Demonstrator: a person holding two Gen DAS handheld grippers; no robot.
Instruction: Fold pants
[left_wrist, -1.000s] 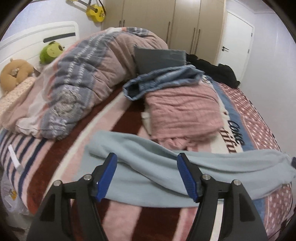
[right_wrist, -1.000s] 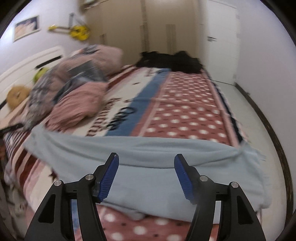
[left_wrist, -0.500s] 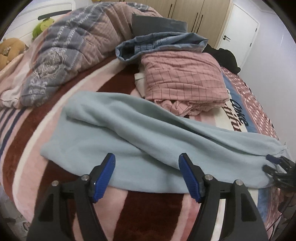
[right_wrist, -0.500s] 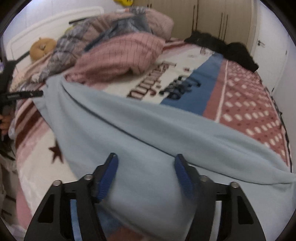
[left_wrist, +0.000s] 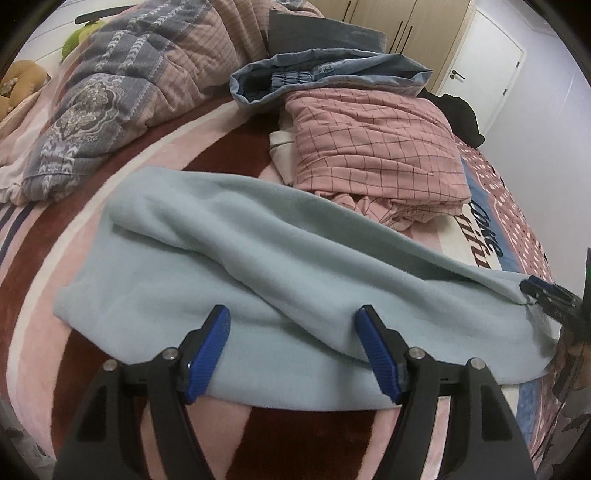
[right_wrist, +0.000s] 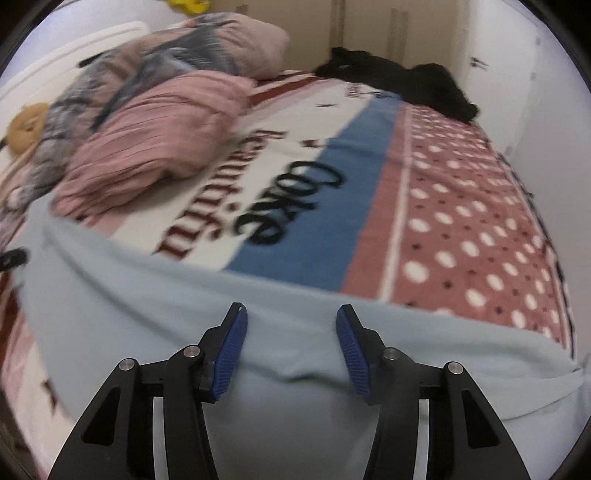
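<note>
Light blue fleece pants lie lengthwise across the near part of the bed, one leg folded over the other. My left gripper is open, its blue pads just over the near edge of the pants, touching nothing I can see. My right gripper is open over the other end of the pants. In the left wrist view the right gripper sits at the pants' far right end, close to the fabric edge.
A folded pink checked blanket and denim garment lie behind the pants. A patterned quilt is heaped at the left. Dark clothes lie at the far end of the patterned bedspread.
Both grippers have moved lower and closer to the pants. The right gripper's view swung back toward the foot of the bed and its jaws narrowed a little.
</note>
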